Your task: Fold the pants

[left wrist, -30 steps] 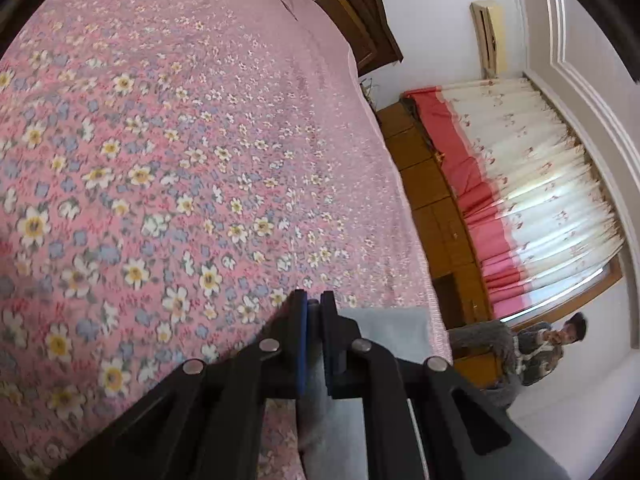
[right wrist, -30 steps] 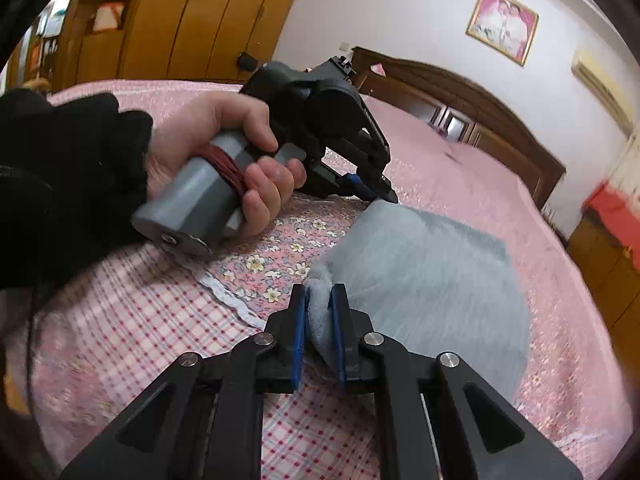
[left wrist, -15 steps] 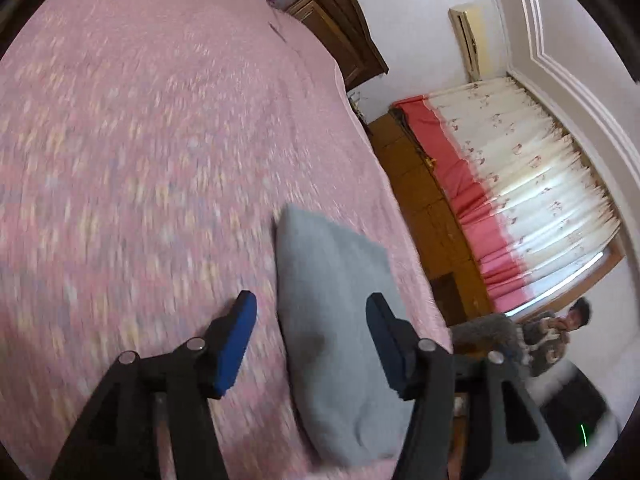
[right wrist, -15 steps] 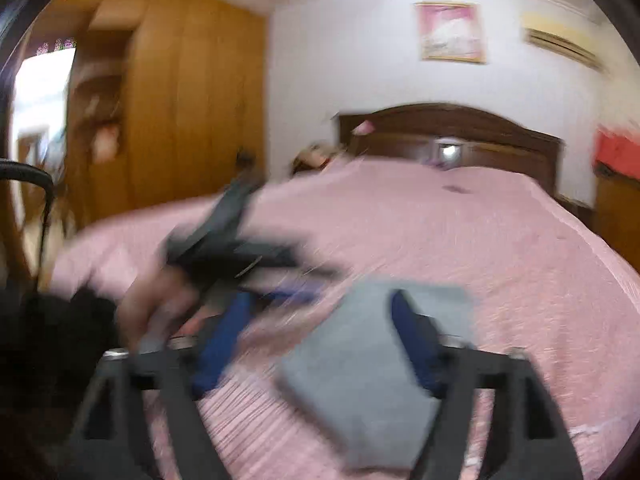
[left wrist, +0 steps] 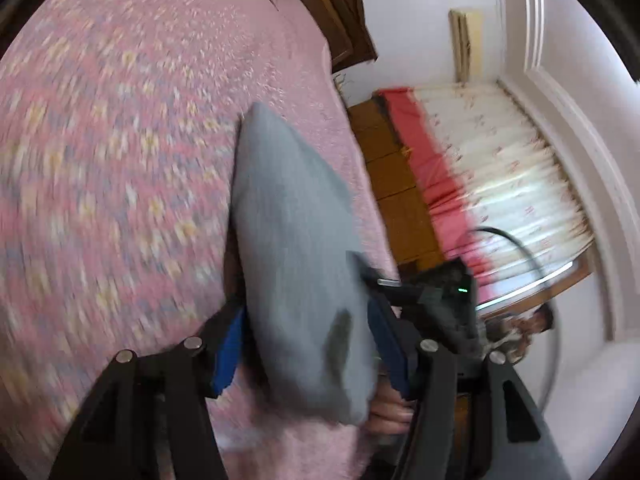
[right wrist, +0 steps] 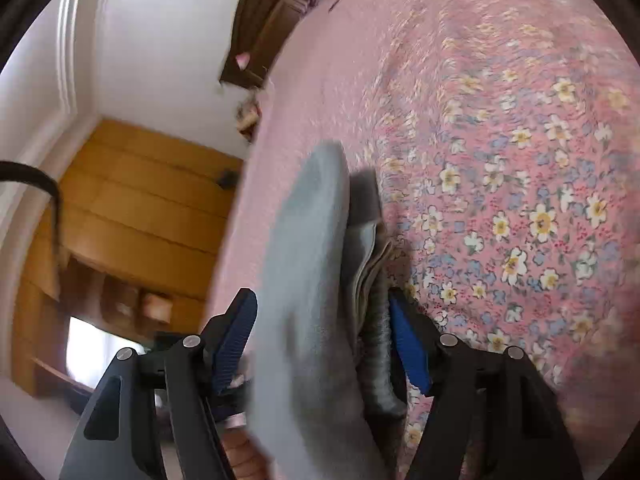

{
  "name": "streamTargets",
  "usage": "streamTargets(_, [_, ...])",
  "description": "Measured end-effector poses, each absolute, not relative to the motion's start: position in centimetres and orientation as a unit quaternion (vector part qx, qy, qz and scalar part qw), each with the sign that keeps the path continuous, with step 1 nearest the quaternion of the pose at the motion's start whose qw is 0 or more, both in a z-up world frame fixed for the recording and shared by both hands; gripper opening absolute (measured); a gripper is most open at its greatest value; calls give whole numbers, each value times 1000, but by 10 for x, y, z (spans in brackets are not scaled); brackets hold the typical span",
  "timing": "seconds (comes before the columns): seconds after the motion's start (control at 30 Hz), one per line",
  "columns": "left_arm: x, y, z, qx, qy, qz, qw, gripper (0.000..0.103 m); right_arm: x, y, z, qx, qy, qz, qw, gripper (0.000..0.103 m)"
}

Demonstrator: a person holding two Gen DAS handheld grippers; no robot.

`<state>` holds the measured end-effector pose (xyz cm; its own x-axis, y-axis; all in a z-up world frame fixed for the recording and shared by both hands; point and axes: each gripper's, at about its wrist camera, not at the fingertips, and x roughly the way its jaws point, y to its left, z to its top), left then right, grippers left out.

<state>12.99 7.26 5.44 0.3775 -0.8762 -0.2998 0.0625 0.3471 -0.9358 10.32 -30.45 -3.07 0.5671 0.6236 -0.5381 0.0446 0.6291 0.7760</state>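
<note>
The folded grey pants lie on the pink floral bedspread near the bed's edge. My left gripper is open, its blue-padded jaws wide apart on either side of the near end of the bundle. In the right wrist view the pants show stacked folded layers. My right gripper is also open, jaws straddling the bundle. Both views are rolled sideways and blurred. The right gripper's body and a hand show behind the pants in the left wrist view.
The bed's dark wooden headboard is at the far end. A wooden cabinet and red-and-white curtains stand past the bed's edge. A person sits by the window. A wooden wardrobe is on the other side.
Both grippers let go of the pants and opened wide. Both have since rolled sideways and now straddle the folded bundle from opposite sides.
</note>
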Motion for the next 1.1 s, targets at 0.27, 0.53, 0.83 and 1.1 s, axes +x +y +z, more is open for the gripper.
streamTargets(0.27, [102, 64, 45, -511, 437, -290, 681, 30, 103, -278, -23, 300, 439, 141, 835, 58])
streamTargets(0.53, [82, 34, 64, -361, 409, -276, 791, 23, 96, -221, 60, 89, 449, 57, 887, 88])
streamTargets(0.83, [61, 30, 52, -355, 365, -293, 809, 24, 192, -70, 48, -147, 615, 35, 774, 92])
streamTargets(1.1, [49, 19, 49, -356, 365, -291, 810, 23, 202, -29, -8, -263, 647, -118, 705, 61])
